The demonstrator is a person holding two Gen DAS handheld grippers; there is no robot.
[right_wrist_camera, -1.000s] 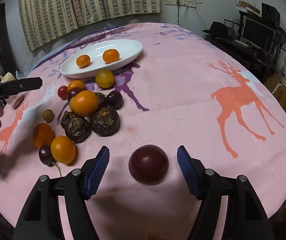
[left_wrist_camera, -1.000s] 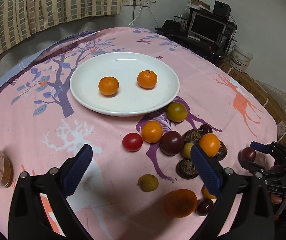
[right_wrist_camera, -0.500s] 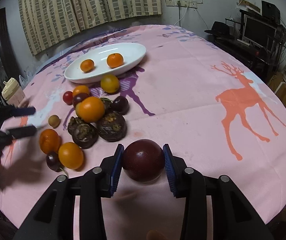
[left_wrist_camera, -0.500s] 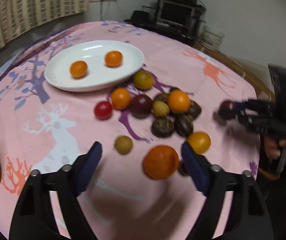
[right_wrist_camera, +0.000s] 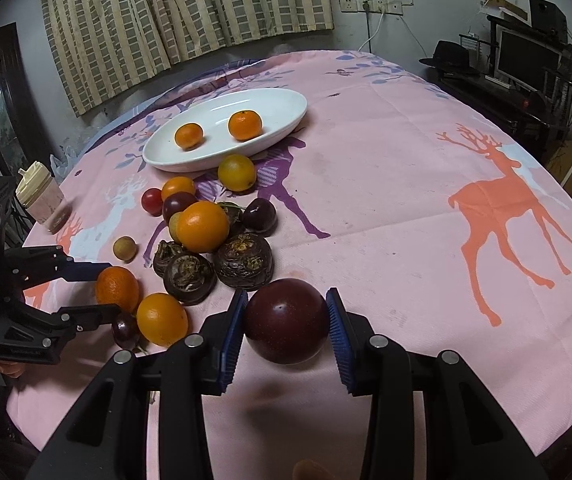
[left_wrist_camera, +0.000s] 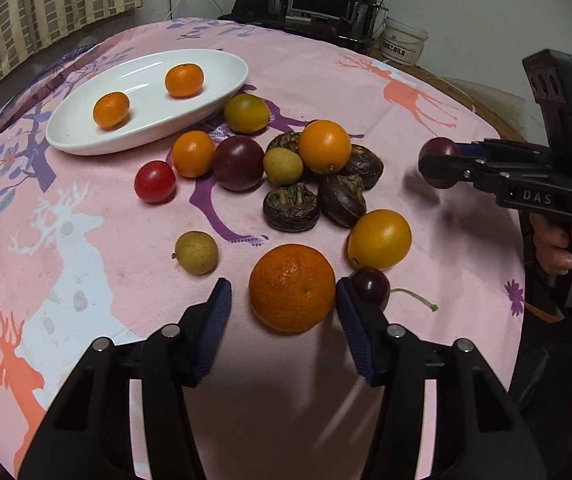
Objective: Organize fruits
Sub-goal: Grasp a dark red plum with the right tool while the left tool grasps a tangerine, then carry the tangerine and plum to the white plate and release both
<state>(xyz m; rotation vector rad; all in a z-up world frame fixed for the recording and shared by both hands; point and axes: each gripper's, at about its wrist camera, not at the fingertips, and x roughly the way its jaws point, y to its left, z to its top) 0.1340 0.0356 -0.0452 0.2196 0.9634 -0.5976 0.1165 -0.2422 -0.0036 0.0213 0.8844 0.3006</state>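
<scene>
Right gripper (right_wrist_camera: 286, 330): pads clamped on smooth dark plum (right_wrist_camera: 286, 326), nearest of all to the white oval plate (right_wrist_camera: 286, 118).
Left gripper (left_wrist_camera: 284, 306): fingers spread around dimpled orange (left_wrist_camera: 291, 286), gaps both sides.
Plate holds two tangerines (right_wrist_camera: 244, 125).
Only the right view shows the lidded cup (right_wrist_camera: 42, 200), left of the plate.

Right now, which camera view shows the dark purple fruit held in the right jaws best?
The right wrist view: the dark purple fruit fills the foreground, clamped between both blue pads of the right gripper. The left wrist view shows it small, far right, partly hidden by the jaws.
</scene>
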